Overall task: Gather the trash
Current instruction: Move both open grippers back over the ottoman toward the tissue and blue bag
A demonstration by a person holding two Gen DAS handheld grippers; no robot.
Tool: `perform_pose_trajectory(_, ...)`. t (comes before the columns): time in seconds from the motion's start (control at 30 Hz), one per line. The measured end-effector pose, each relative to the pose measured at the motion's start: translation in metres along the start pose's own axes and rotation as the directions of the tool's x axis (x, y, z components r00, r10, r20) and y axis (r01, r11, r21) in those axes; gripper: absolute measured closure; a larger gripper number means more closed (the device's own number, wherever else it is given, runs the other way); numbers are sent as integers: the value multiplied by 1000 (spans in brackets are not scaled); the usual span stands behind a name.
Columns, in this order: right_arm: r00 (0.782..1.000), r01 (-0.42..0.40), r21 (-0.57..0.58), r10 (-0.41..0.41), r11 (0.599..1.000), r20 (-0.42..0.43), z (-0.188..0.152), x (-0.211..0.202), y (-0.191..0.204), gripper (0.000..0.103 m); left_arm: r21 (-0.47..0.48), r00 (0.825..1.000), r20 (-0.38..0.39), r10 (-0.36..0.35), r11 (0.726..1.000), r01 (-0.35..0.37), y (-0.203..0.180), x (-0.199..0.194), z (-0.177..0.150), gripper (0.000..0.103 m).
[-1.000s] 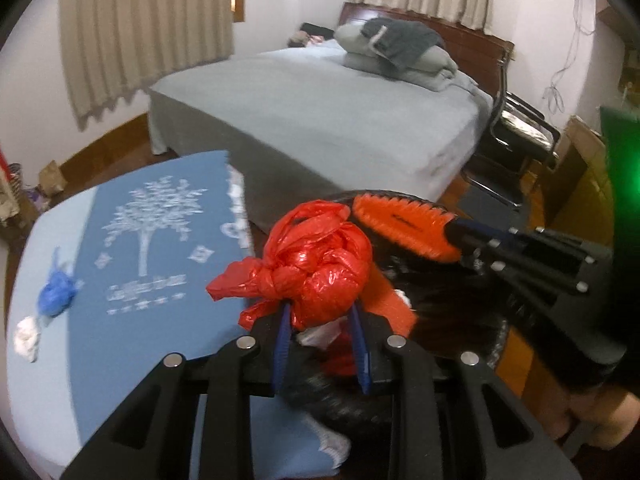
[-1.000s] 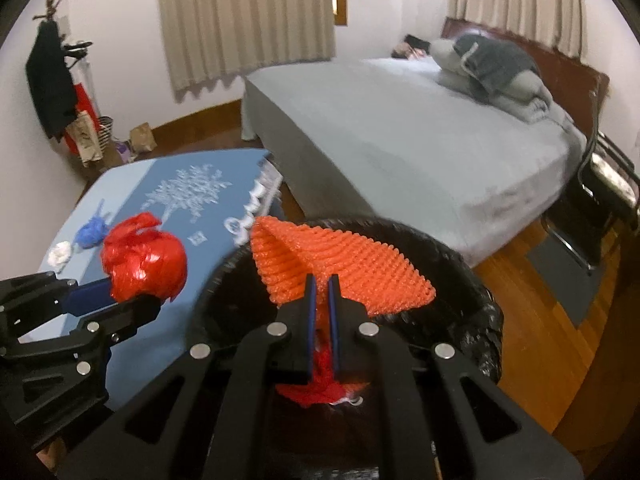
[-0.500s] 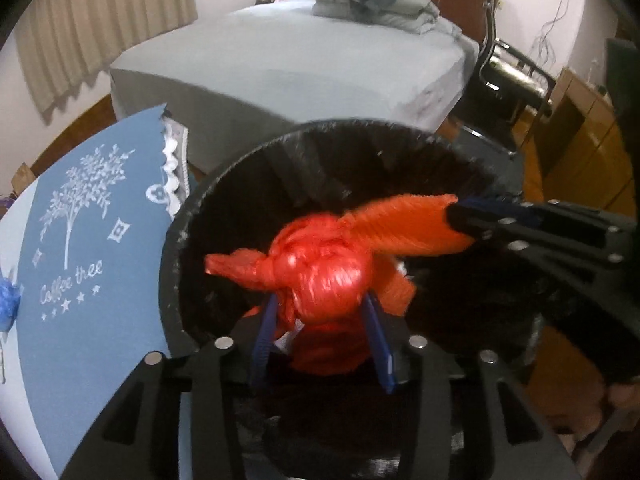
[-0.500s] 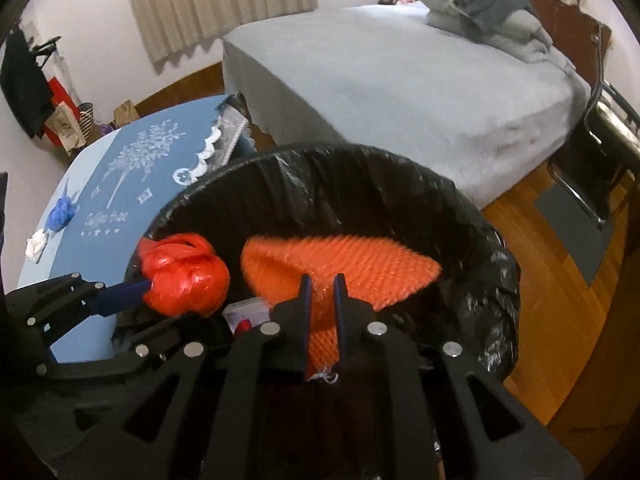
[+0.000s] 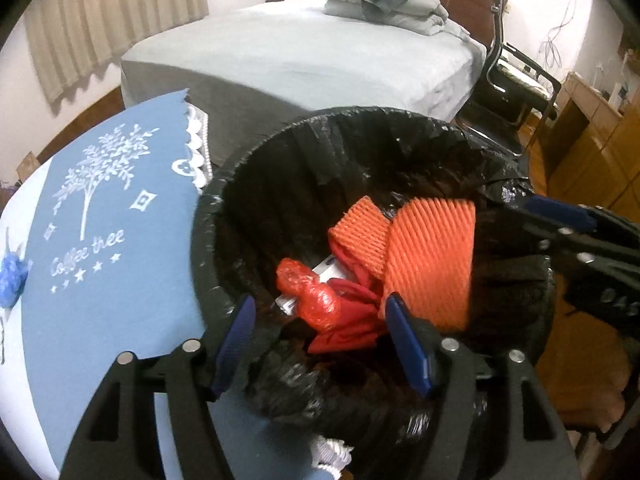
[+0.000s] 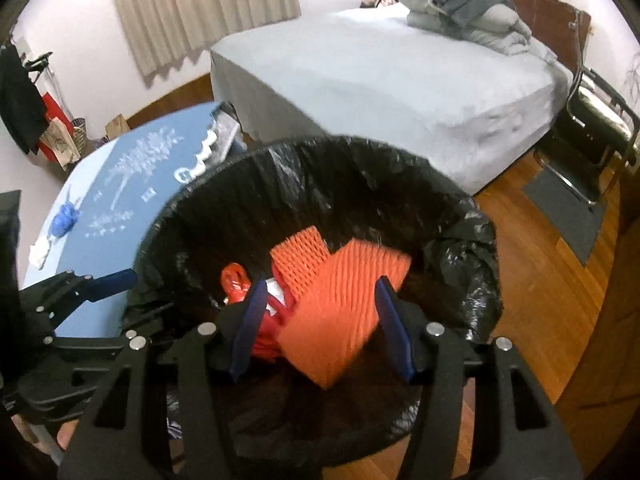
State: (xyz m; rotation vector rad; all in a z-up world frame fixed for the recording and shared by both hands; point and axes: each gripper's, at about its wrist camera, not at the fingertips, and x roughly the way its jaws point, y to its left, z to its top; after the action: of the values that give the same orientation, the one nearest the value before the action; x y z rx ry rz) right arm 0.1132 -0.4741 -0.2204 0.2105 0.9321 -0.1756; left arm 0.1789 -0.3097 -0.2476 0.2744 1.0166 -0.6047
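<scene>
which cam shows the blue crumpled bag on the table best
The right wrist view: the blue crumpled bag lies whole on the blue tablecloth, beside a white wad. The left wrist view catches it only at the frame's left edge.

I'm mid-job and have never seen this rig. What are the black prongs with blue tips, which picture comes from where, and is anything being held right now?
There is no robot arm: a person holds one two-finger gripper in each hand, with a fisheye camera on each looking along its fingers. One picture is from the left gripper, the other from the right gripper. Both hang over a bin with a black liner. Their jaws have just been opening and now hold nothing: the red plastic bag and the orange foam net lie loose inside the bin. On the blue tablecloth beside it, a blue wad and a white scrap are left.
</scene>
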Motion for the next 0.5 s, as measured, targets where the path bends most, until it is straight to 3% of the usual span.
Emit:
perform_pose_trajectory(0.3, 998, 57, 6, -57, 998, 19, -2, -16, 13, 47, -35, 999, 47, 12, 999, -11, 22, -36, -9, 30)
perform_pose_trajectory(0.5, 997, 72, -23, -71, 997, 37, -13, -19, 49, 34, -74, 997, 68, 42, 997, -37, 49, -58, -29, 25)
